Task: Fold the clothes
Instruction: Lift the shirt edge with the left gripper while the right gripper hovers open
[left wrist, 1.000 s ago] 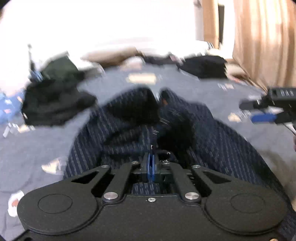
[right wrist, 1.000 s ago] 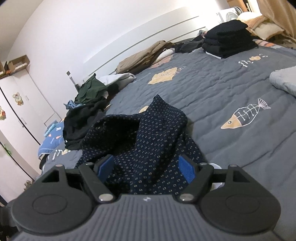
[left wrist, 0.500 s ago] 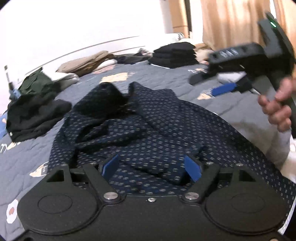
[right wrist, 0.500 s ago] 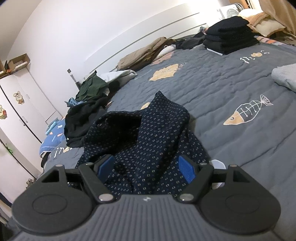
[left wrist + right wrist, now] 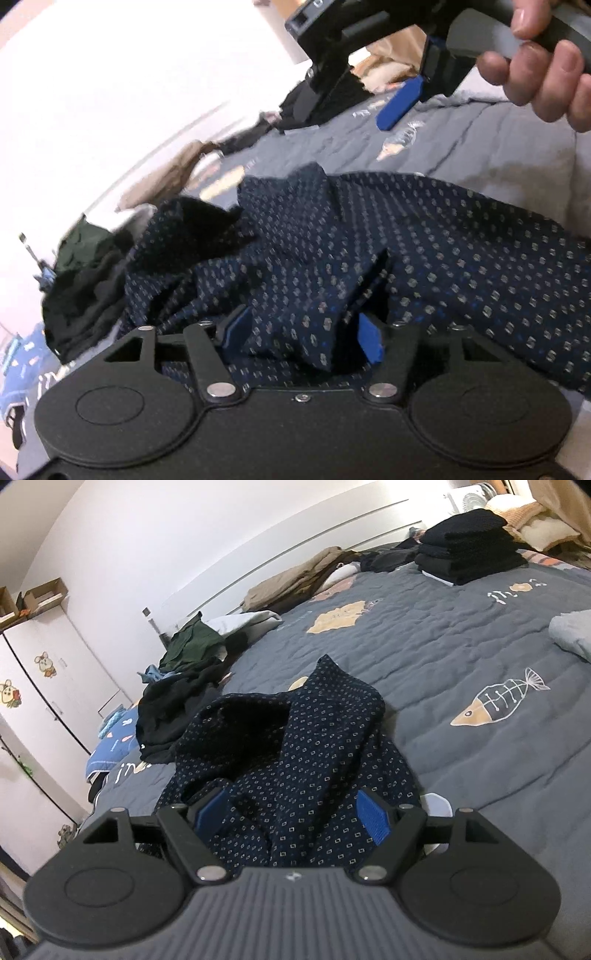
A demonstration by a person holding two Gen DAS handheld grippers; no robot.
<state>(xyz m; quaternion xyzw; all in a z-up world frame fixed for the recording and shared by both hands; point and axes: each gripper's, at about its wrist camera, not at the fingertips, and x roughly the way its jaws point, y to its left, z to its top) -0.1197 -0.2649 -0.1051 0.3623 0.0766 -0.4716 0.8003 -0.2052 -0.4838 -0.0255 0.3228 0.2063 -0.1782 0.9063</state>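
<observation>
My left tongs (image 5: 301, 334) have just been closing around a fold of the dotted shirt (image 5: 406, 258) at twelve o'clock to regrip it, while my right tongs (image 5: 291, 818) wait open above it.

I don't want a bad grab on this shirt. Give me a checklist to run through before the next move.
1. Left hand-held gripper grips the dotted navy shirt: jaws have just been closing, a fold sits between them, pads not clearly pressing. Not ok.
2. Right hand-held gripper open, holding nothing: ok.
3. Shirt lying flat: not ok, crumpled.
4. Bare quilt beside the shirt for spreading it: ok.
5. Which part of the shirt that fold is: cannot tell.
</observation>
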